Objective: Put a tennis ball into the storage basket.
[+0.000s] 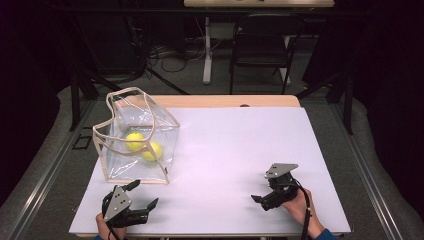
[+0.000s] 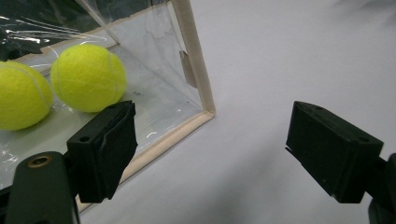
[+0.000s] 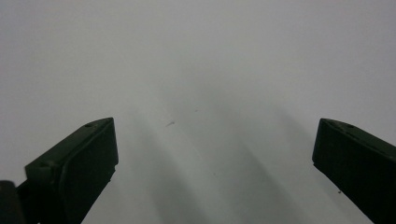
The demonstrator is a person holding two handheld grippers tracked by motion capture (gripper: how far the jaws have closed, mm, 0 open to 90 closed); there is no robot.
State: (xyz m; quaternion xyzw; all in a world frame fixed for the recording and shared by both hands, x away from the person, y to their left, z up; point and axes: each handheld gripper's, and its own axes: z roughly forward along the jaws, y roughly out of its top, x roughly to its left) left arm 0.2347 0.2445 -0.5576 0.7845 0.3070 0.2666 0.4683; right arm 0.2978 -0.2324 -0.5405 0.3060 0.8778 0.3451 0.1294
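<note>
Black jaws of the left tool stand wide apart and hold nothing, just beside the near corner of the clear bag. The right tool is also open and empty, well apart on the white bench. Two tennis balls lie inside the bag (touching each other, it seems). I think the left tool should take the beige trim or handle, not the slippery plastic. The bag sits near the left bench edge; free room is to the right

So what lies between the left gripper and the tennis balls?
The clear bag's transparent wall and beige bottom trim; the tennis balls sit inside it. In the left gripper view, the open left gripper faces the bag's near corner.
</note>
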